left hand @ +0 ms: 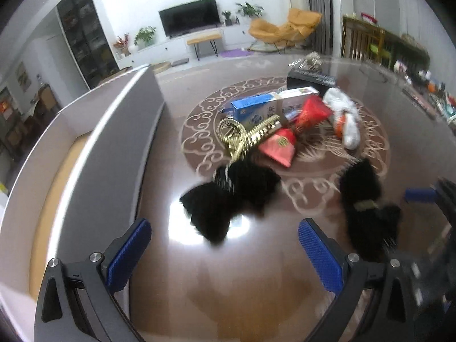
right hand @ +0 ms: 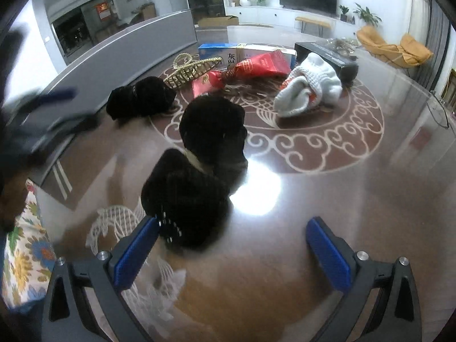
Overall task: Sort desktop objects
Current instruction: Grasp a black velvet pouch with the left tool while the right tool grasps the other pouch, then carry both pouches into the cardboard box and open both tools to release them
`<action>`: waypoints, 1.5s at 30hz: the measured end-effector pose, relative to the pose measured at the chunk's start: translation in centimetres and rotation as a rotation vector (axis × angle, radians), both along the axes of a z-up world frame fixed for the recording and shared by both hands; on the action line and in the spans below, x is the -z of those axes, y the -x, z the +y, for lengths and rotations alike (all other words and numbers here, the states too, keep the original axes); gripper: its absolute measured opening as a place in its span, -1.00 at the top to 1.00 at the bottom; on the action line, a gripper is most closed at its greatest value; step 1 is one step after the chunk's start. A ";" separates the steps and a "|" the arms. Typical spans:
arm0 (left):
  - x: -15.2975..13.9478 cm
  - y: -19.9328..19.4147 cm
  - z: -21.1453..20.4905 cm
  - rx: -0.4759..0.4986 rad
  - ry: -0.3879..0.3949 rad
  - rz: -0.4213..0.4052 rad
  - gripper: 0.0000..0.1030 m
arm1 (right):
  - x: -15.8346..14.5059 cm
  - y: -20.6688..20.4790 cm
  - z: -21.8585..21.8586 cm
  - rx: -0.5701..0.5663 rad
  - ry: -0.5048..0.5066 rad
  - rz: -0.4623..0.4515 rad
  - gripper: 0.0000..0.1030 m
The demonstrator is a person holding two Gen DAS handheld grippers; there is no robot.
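Note:
Two black socks lie on the glossy brown table. One black sock (left hand: 228, 196) lies just ahead of my open, empty left gripper (left hand: 225, 253); it shows far left in the right wrist view (right hand: 139, 97). The other black sock (right hand: 199, 176) lies ahead-left of my open, empty right gripper (right hand: 232, 250), touching its left finger (right hand: 134, 253); it shows at right in the left wrist view (left hand: 364, 205). Behind lie a gold hair claw (left hand: 245, 134), red packets (left hand: 285, 145), a blue-white box (left hand: 270, 104) and white socks (right hand: 310, 85).
A grey storage box (left hand: 119, 131) with an open top stands on the left of the table. A black box (right hand: 327, 54) sits behind the pile. A floral cloth (right hand: 22, 256) lies at the table's left edge. The right gripper shows blurred at the left wrist view's right edge (left hand: 421, 195).

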State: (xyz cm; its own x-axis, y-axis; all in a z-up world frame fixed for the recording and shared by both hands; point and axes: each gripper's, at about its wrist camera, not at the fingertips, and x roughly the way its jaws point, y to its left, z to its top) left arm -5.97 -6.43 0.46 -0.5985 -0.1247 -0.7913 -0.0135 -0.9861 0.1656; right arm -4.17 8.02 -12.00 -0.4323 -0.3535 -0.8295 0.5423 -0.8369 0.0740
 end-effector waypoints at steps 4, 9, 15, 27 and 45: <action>2.4 4.2 -0.9 -0.010 0.006 -0.089 -1.00 | 0.3 -0.8 0.1 0.007 -0.053 0.046 -1.00; 4.0 6.3 -2.6 -0.004 -0.072 -0.143 -1.00 | 0.4 -0.4 0.8 -0.010 -0.069 0.042 -1.00; 4.2 6.4 -3.4 0.059 -0.151 -0.150 -1.00 | -1.1 2.5 -0.1 0.026 0.066 -0.093 -0.98; 2.8 0.9 -2.8 0.078 -0.238 -0.073 0.42 | -3.4 1.7 0.9 0.027 0.079 -0.123 -0.44; -8.3 -8.5 -9.1 -0.037 -0.453 0.162 0.41 | -11.3 1.5 -4.2 -0.004 0.227 -0.017 0.36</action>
